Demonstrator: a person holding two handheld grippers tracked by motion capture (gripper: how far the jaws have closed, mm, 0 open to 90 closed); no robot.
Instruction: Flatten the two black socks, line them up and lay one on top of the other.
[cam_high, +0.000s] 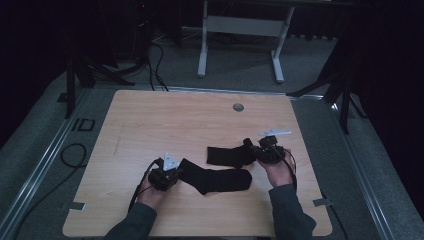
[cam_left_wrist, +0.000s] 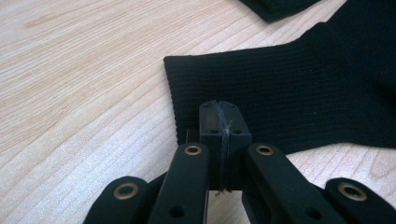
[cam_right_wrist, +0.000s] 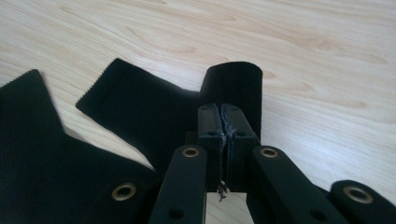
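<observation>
A pale wooden worktop (cam_high: 150, 120) carries two black socks near its front edge. The left claw (cam_high: 172, 172) pinches the near sock (cam_high: 220, 179); the right claw (cam_high: 252, 152) pinches the far sock (cam_high: 225, 155). Both should pull gently, keeping fabric flat.

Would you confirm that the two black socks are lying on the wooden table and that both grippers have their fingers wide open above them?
Not quite: the left gripper and right gripper are both shut, each pinching a black sock, as the two gripper views show. The socks do lie on the wooden table.
</observation>
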